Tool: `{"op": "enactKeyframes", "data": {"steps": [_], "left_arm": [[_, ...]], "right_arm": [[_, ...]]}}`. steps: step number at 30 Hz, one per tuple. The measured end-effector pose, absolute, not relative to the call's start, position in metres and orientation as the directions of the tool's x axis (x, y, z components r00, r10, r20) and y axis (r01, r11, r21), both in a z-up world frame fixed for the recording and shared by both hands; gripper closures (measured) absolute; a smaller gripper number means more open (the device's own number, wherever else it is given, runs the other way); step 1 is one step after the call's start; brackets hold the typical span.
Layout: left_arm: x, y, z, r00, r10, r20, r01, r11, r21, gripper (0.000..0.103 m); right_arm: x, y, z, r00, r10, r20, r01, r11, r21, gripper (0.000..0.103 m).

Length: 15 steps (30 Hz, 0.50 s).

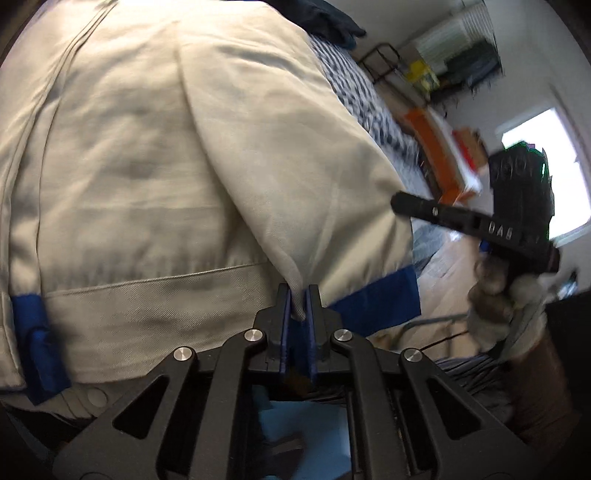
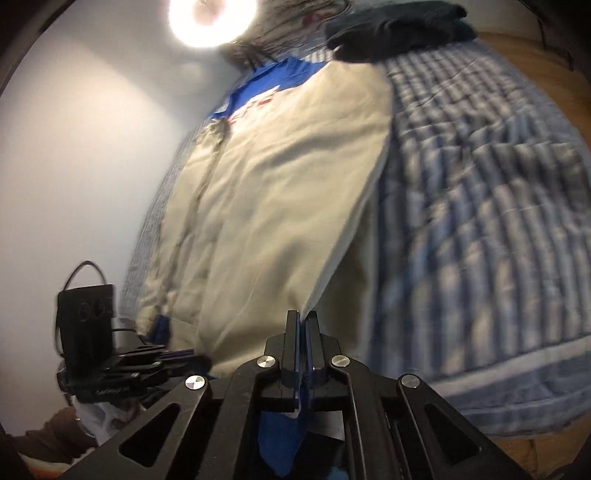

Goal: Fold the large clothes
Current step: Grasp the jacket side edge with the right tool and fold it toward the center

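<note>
The beige jacket (image 1: 147,166) lies flat on the bed (image 2: 480,221). The left gripper (image 1: 298,299) clamps its hem fold; the right gripper (image 2: 303,325) clamps its side edge.

The jacket (image 2: 280,192) lies spread on the bed (image 2: 480,229), a folded garment (image 2: 399,31) behind it at the far end. Each tool pinches the jacket's near hem, left tool (image 1: 298,295) beside right tool (image 2: 302,325).
</note>
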<state>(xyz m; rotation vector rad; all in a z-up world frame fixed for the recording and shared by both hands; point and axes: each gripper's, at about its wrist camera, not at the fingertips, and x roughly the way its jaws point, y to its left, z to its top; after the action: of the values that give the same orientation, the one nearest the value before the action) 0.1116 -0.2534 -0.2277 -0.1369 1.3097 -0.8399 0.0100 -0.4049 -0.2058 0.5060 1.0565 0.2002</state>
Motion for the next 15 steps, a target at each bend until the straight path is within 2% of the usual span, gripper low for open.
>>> {"op": "enactKeyframes", "data": {"steps": [1,3,5,7,10,15], "left_arm": [[0.11,-0.255,-0.227,0.019,-0.6,-0.8,0.482,0.707,-0.518,0.097],[0.109,-0.249,-0.219,0.032,-0.595,-0.803,0.502,0.705,-0.502,0.097],[0.109,-0.239,-0.204,0.069,-0.605,-0.793,0.515,0.703,-0.491,0.097],[0.111,-0.23,-0.186,0.126,-0.618,-0.776,0.531,0.703,-0.473,0.095],[0.12,-0.231,-0.171,0.22,-0.607,-0.764,0.543,0.726,-0.421,0.093],[0.139,-0.262,-0.182,0.248,-0.599,-0.762,0.537,0.74,-0.406,0.093]], "right_arm": [[0.011,-0.404,-0.21,0.477,0.402,-0.781,0.079,0.866,0.494,0.103],[0.012,-0.401,-0.22,0.456,0.414,-0.788,0.089,0.859,0.503,0.093],[0.008,-0.405,-0.223,0.459,0.374,-0.806,0.108,0.877,0.468,0.06],[0.002,-0.414,-0.223,0.49,0.39,-0.779,0.12,0.856,0.503,0.05],[-0.01,-0.428,-0.231,0.501,0.448,-0.741,0.144,0.801,0.581,0.049],[-0.009,-0.426,-0.247,0.483,0.52,-0.705,0.149,0.744,0.651,0.05]]}}
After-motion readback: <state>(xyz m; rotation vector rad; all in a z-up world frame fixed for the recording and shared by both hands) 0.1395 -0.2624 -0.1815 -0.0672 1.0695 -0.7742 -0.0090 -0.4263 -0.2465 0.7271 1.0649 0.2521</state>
